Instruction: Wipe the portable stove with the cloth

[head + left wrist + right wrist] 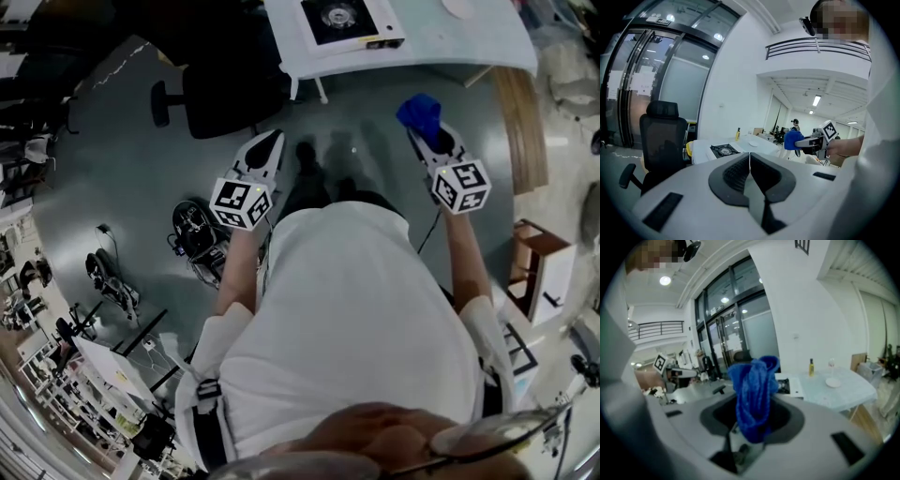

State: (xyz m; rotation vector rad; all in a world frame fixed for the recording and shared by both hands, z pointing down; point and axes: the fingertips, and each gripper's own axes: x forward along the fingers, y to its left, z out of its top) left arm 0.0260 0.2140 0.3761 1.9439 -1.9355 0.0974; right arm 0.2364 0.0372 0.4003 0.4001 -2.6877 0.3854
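Holding the cloth ready, well short of the stove.

The right gripper (427, 139) is clamping a bunched blue cloth (753, 394), which is sticking out past its jaw tips; the left gripper (267, 148) is carrying nothing, its jaws pressed together. The stove (337, 17) is sitting on the white table (469, 42) at the far side, well apart from both grippers. The cloth is looking soft, light and floppy, so it is likely to fold and drag; gripping its bunched middle is leaving loose fabric free for pressing flat. The stove may be sliding easily under a wipe.
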